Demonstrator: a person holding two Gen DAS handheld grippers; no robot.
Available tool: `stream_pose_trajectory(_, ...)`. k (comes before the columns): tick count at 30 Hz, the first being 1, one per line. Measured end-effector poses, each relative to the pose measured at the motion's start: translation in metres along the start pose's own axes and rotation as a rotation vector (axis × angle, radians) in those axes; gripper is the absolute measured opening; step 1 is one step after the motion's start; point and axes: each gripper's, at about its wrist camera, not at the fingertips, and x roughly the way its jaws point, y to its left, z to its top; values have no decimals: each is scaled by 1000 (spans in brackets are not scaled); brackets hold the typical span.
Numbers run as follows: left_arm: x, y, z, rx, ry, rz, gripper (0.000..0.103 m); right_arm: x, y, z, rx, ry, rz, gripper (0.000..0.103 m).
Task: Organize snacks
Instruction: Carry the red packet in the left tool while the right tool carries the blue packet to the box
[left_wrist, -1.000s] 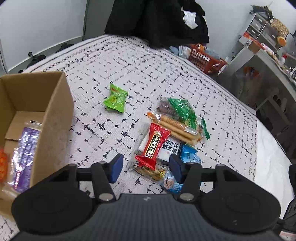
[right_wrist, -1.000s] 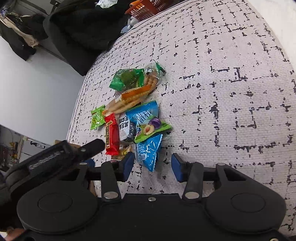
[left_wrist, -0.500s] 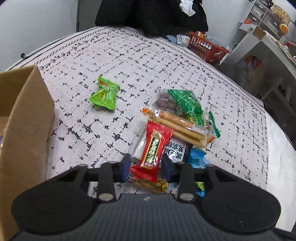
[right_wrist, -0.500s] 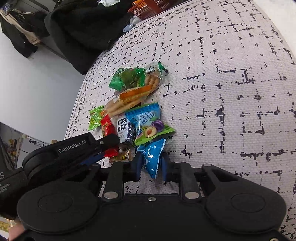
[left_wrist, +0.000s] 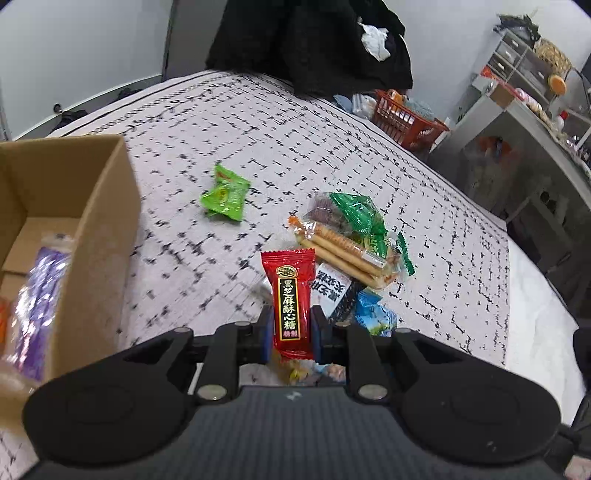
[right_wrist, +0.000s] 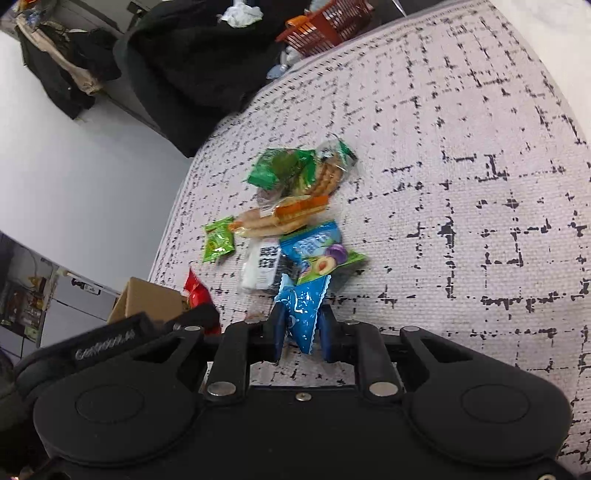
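The left gripper (left_wrist: 289, 328) clamps the upright red candy wrapper (left_wrist: 290, 295), the open cardboard box (left_wrist: 99, 206) just leftward; the right gripper (right_wrist: 302, 334) pinches the blue foil packet (right_wrist: 301, 310).

A lived-in bedroom: patterned bedspread (left_wrist: 332, 155), heaped dark clothes (left_wrist: 310, 40), cluttered shelf unit (left_wrist: 524, 70).

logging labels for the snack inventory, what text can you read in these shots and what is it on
"黑芝麻酥心糖" on the red candy pack held in the left gripper.
Black characters on the white pack: partly hidden, not readable.
Blue plum bag: white characters, blurred.
Green packet: print too small.
Raised lettering on the left gripper body, seen from the right wrist view: blurred.
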Motion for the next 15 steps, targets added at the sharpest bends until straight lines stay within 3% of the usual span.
stream_pose_trajectory(5,-28,11,-8,-48,-53,7,19,-9,7,-2,-6,-18,31,19)
stream_pose_trajectory(15,-70,27,-9,-78,-138,-14,19,-30,31,-2,-79,-91,-4,19)
